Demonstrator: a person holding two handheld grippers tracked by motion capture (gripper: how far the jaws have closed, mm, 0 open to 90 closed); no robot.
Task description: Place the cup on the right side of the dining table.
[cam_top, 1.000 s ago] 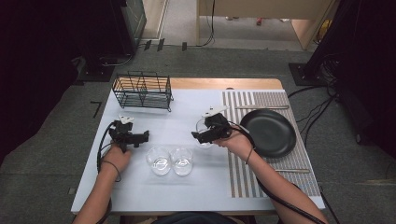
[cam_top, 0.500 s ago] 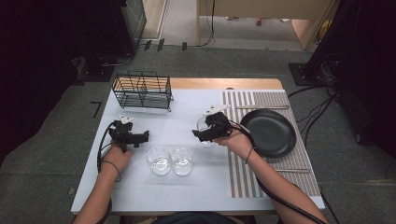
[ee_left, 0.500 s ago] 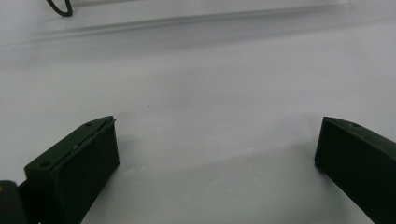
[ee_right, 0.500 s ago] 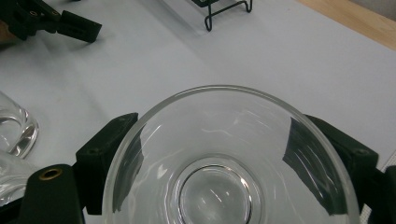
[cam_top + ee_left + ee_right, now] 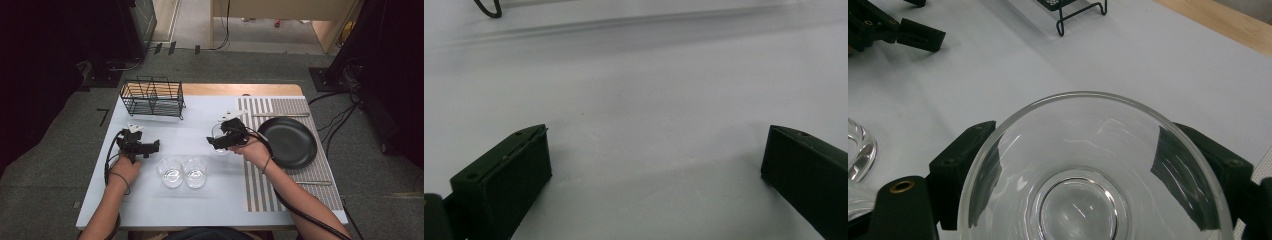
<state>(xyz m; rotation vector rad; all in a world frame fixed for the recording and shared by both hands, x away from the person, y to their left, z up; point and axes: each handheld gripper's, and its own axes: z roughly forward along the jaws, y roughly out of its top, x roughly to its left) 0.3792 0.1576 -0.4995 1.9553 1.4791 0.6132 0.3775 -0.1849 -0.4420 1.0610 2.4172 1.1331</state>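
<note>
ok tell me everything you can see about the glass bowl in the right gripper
The glass bowl is clear and colourless, with a round rim and a smaller round flat base seen through it. It looks empty and sits upright, mouth up. The right gripper has one black jaw on each side of it, against its wall. In the high view it is over the white table, just left of the striped mat.

Recording lab: dark curtains, floor cables, staged table.

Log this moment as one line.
right gripper: jaws shut on glass bowl | left gripper: jaws open, empty | two bowls on table | black plate on mat
</note>
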